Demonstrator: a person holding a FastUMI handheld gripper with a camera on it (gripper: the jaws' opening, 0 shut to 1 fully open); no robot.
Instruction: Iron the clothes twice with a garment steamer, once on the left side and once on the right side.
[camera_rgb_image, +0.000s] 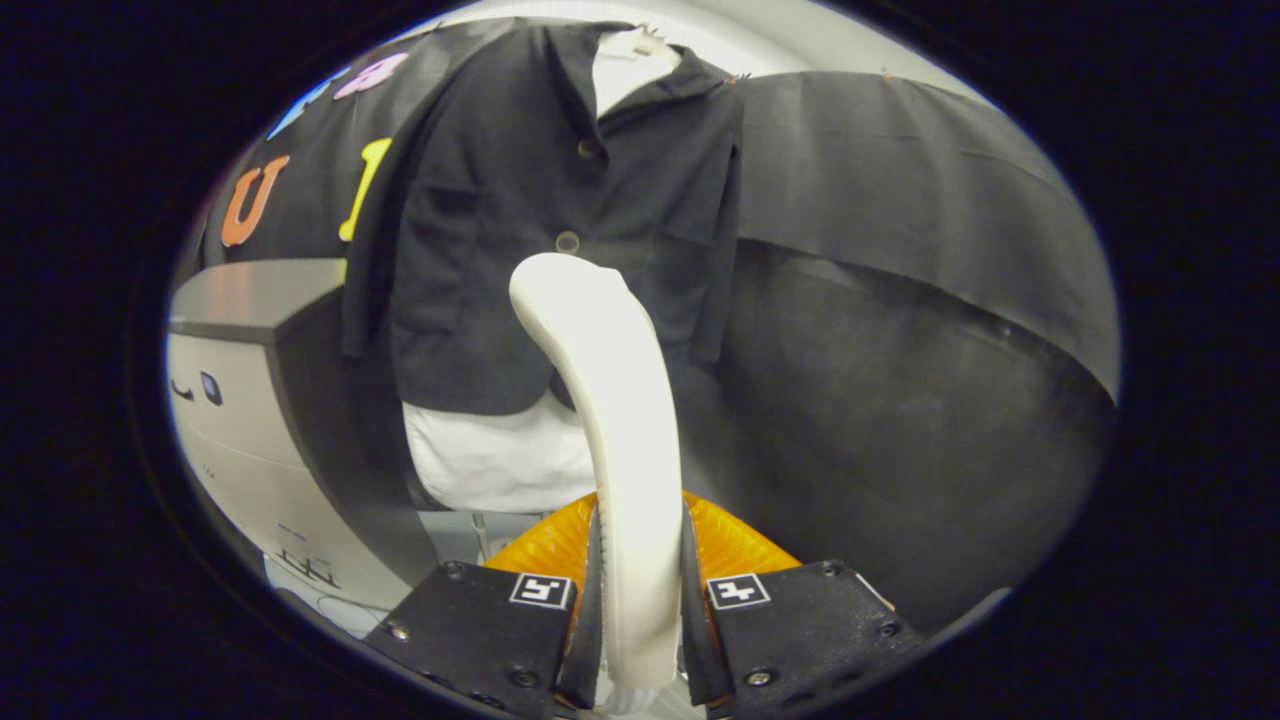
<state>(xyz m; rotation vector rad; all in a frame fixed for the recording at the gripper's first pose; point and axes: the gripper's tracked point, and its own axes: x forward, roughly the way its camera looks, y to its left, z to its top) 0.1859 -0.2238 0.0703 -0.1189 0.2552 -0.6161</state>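
Pinching the white handle of the garment steamer (610, 400) from both sides, the jaws hold it low on its stem, and the gripper (640, 600) has nothing else between its fingers. From that low grip the handle rises and curves far and to the left, so its head stands well above the hold. That is where trouble could start, in my judgement: with so much steamer above the pinch, a push against cloth could lever the smooth handle round or let it slip in the jaws. Beyond the head hangs the black jacket (560, 210) over a white garment (500, 460), its buttons straight ahead. How close the head is to the fabric cannot be told. A grey cabinet (250, 380) stands near on the left.
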